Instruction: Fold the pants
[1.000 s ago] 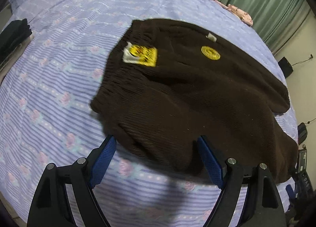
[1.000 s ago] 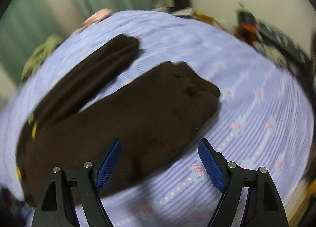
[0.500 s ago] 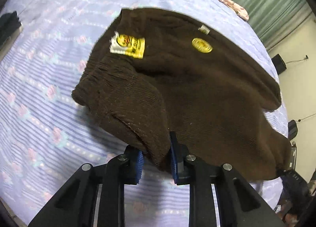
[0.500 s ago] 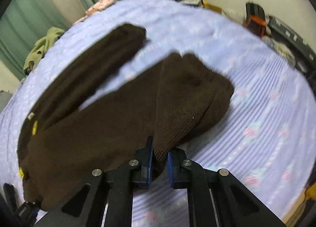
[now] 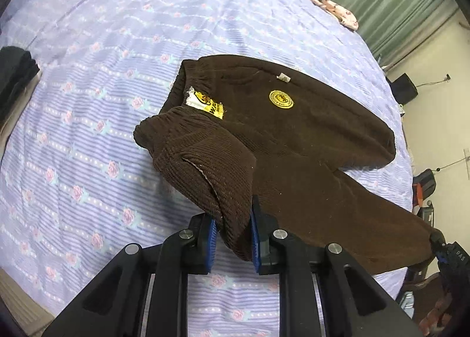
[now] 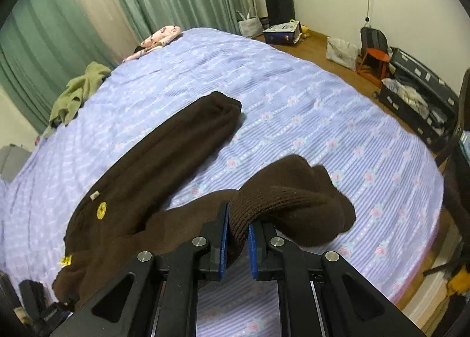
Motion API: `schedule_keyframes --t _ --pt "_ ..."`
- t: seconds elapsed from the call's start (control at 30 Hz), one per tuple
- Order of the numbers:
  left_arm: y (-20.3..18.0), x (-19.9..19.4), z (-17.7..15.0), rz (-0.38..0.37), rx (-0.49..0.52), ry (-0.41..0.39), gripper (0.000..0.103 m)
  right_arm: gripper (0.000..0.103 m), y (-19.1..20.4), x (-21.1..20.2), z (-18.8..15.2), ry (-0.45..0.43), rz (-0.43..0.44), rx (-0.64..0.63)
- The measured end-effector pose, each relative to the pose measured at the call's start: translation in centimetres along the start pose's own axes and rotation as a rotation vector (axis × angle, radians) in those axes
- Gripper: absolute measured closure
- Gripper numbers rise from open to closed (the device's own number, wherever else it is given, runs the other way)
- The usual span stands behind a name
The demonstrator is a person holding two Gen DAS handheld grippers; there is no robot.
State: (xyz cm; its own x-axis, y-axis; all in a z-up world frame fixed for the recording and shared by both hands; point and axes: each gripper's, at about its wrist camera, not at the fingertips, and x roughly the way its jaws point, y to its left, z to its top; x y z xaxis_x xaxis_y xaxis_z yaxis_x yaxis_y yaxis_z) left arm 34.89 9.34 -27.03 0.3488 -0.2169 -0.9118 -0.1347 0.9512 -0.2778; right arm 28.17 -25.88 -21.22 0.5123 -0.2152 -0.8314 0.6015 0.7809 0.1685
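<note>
Both claws pinch brown pants (image 5: 308, 143): left claw (image 5: 233, 237) waistband, right claw (image 6: 236, 238) cuff; green garment (image 6: 79, 90) nearby.

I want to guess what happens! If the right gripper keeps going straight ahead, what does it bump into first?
Probably nothing new: the right gripper is shut on the near pant leg, which would travel with it. Beyond lies the purple bedspread; depth is unclear.

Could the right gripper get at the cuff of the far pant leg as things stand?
Probably not right away: the right gripper is shut on the near leg's cuff. The far cuff lies on the bedspread with nothing on it, so the path looks free once it lets go.
</note>
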Motion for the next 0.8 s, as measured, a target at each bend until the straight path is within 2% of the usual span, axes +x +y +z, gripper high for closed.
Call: schedule_keyframes --t 0.1,0.3,0.5,0.63,0.8 --pt "-0.4 -0.2 0.6 0.021 -0.013 0.021 0.083 0.091 0.5 -0.3 0.9 0.027 0.005 -0.005" --pt "-0.9 -1.4 2.1 0.013 -0.078 0.035 0.084 0.091 1.6 -0.8 2.0 0.061 -0.002 -0.066" --pt "-1.6 -1.0 3.6 0.044 -0.126 0.066 0.084 0.091 2.7 1.1 4.3 0.099 0.008 -0.089" --pt "-2.3 -0.5 6.1 0.075 -0.162 0.047 0.084 0.091 4.2 3.0 7.1 0.084 0.020 -0.078" --pt "-3.2 1.3 10.5 0.090 -0.197 0.010 0.084 0.091 6.4 7.2 10.8 0.079 0.013 -0.007"
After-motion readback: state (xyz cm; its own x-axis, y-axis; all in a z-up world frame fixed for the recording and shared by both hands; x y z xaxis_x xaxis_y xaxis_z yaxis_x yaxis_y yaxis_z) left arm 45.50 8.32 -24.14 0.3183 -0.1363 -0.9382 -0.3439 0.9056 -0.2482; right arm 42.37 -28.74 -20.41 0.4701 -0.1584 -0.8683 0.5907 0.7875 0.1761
